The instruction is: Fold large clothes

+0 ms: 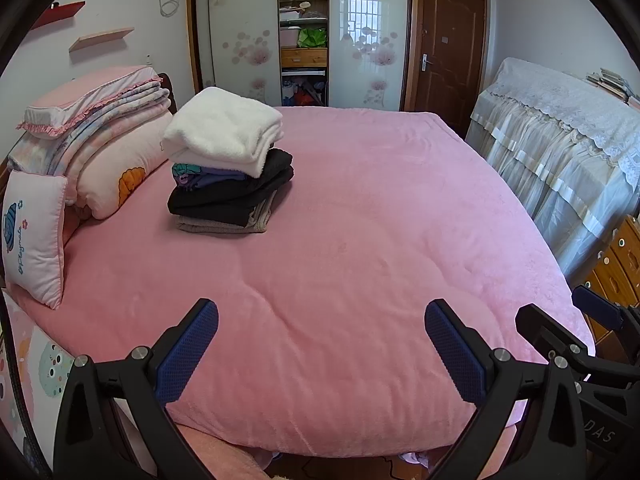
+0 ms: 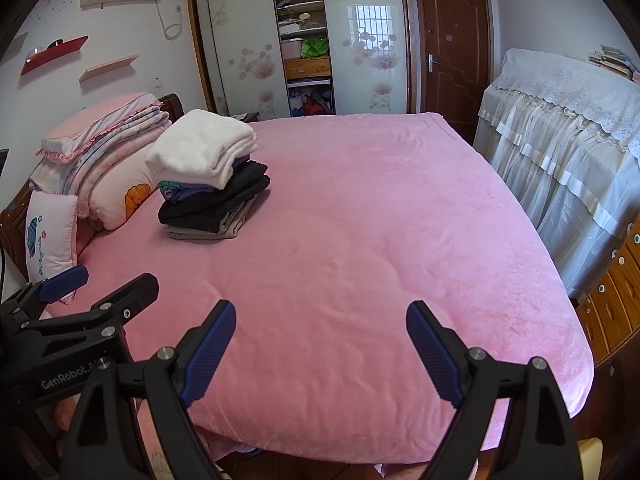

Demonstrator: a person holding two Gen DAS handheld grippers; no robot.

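Bedroom w/ a big bed (image 1: 360, 208) under a pink fleece blanket, filling most of both views. On the bed's left side, near the head end, sits a stack of folded clothes (image 1: 230, 172): fluffy white piece on top, purple and black pieces under it, beige knit at the bottom. Stack is tidy, slightly stepped, resting on the blanket. Just beside it, to the left, folded pink quilts and pillows (image 1: 100, 140) are piled vs the headboard; small white cushion (image 1: 34, 236) leans at the bed's edge.

Left gripper (image 1: 322, 346) hangs over the near edge of the bed, blue-padded fingers (image 1: 188, 354) wide apart, nothing btwn them. Right gripper (image 2: 320, 348) is alongside it, fingers also spread wide, empty. Both are well apart from the clothes stack.

Background: wardrobe (image 2: 300, 36) w/ frosted floral sliding doors, middle section open showing shelves; brown door (image 2: 452, 44) to its right; lace-covered furniture (image 2: 560, 128) along the right wall.
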